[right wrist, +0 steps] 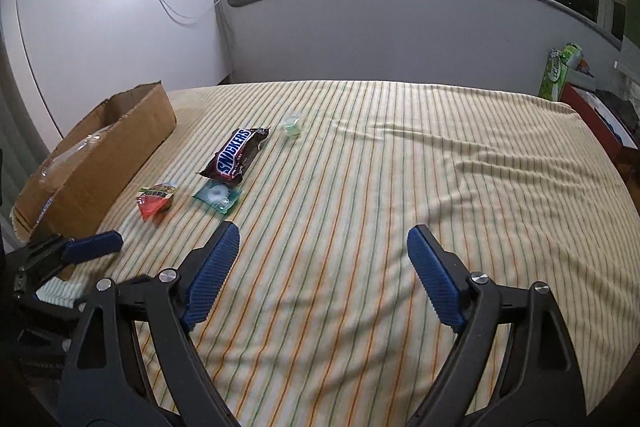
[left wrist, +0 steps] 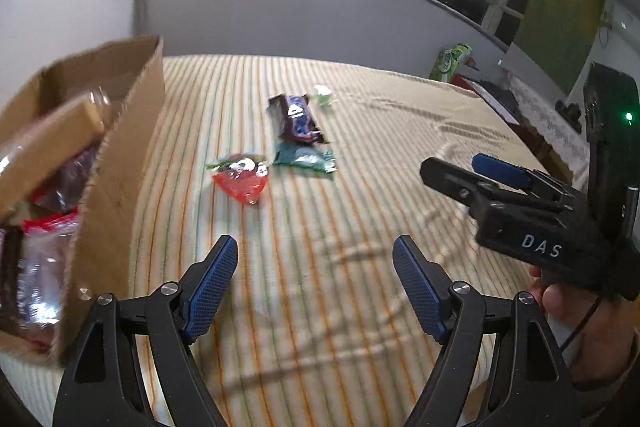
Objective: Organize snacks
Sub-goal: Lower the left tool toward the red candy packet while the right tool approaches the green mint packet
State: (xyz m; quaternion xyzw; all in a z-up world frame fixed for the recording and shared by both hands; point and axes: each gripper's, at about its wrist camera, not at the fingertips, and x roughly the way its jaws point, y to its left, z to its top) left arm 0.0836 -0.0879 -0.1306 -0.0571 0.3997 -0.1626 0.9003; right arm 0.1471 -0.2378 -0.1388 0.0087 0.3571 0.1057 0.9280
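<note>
Snacks remaining on the striped bedsheet (right wrist: pixel 360 207): a Snickers bar (right wrist: pixel 236 157), a red packet (right wrist: pixel 156 203), a teal packet (right wrist: pixel 218 197) touching the bar's near end, and a small pale green sweet (right wrist: pixel 292 125) beyond it. Both tools hover above the sheet with nothing between the pads: left gripper (left wrist: pixel 316 283) jaws spread, right gripper (right wrist: pixel 324 263) jaws spread. Current step, by judgement: approach for the next pick. The next move calls for lowering one gripper over a single packet, likely the red one nearest the cardboard box (right wrist: pixel 120 151), and closing. The box already holds several wrapped snacks, blurred in the left wrist view.
</note>
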